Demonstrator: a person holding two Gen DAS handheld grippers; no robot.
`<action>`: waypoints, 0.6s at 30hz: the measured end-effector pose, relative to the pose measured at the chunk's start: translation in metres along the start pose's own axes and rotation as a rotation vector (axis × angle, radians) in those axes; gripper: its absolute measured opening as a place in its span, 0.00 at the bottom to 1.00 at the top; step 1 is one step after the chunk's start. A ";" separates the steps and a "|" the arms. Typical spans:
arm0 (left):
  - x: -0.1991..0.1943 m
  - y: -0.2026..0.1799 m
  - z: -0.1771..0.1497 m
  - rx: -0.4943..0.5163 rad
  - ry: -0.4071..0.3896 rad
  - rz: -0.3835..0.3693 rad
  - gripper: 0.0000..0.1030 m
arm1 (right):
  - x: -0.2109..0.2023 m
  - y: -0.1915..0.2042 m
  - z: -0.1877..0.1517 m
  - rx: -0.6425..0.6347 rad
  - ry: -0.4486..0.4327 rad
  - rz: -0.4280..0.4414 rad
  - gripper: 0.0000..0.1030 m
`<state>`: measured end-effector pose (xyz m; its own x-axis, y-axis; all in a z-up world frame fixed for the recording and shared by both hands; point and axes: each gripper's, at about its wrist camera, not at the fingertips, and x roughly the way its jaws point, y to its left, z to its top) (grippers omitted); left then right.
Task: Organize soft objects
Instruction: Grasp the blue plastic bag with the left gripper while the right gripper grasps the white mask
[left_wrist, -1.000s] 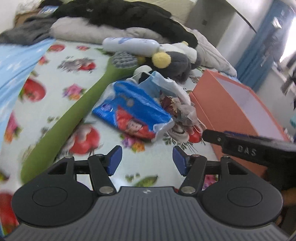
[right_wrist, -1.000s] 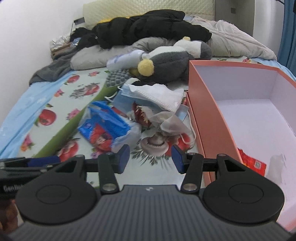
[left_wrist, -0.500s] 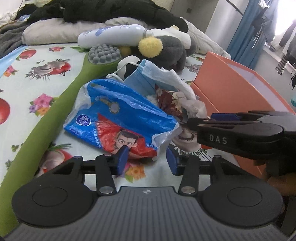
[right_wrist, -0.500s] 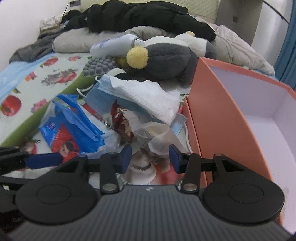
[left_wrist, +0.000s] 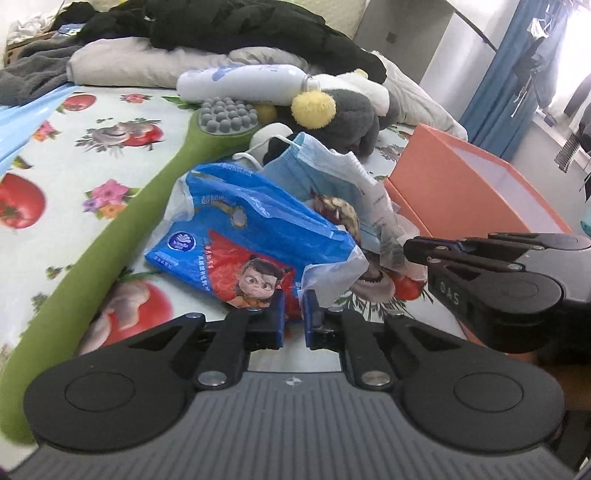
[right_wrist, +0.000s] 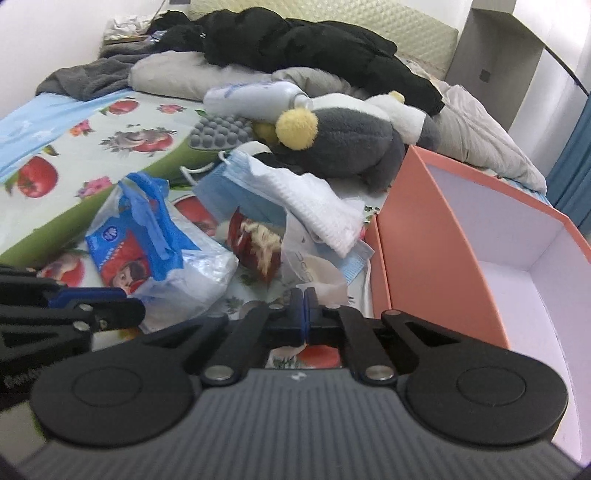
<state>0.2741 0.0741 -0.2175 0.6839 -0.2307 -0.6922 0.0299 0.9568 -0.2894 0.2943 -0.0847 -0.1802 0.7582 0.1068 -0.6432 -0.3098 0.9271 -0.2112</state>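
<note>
A blue and red tissue pack (left_wrist: 251, 240) lies on the fruit-print bedsheet; it also shows in the right wrist view (right_wrist: 147, 243). My left gripper (left_wrist: 293, 312) is shut on the pack's near edge. My right gripper (right_wrist: 304, 312) is shut on a clear plastic wrapper (right_wrist: 314, 266) beside a red snack packet (right_wrist: 255, 240). A blue face mask (right_wrist: 295, 192) and a grey penguin plush (right_wrist: 343, 147) lie behind. The orange box (right_wrist: 436, 236) stands open at the right.
A green long-handled massage brush (left_wrist: 122, 221) lies left of the pile. A white bottle (left_wrist: 243, 79) rests by the plush. Black and grey clothes (left_wrist: 229, 33) are heaped at the back. The right gripper's body (left_wrist: 498, 284) sits close to my left one.
Both grippers moved forward into the pile and closed: the left on the tissue pack's edge, the right on the plastic wrapper. Both were open a second ago.
</note>
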 end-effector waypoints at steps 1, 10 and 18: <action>-0.006 0.001 -0.002 -0.008 0.000 -0.002 0.11 | -0.005 0.002 -0.001 -0.004 -0.002 0.004 0.03; -0.072 0.011 -0.033 -0.033 -0.011 -0.004 0.07 | -0.052 0.016 -0.015 -0.018 -0.014 0.023 0.03; -0.114 0.017 -0.066 -0.025 0.000 -0.002 0.07 | -0.092 0.033 -0.029 -0.045 -0.022 0.047 0.03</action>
<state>0.1488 0.1052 -0.1872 0.6835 -0.2326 -0.6919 0.0133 0.9517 -0.3068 0.1980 -0.0739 -0.1494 0.7545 0.1584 -0.6370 -0.3707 0.9037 -0.2144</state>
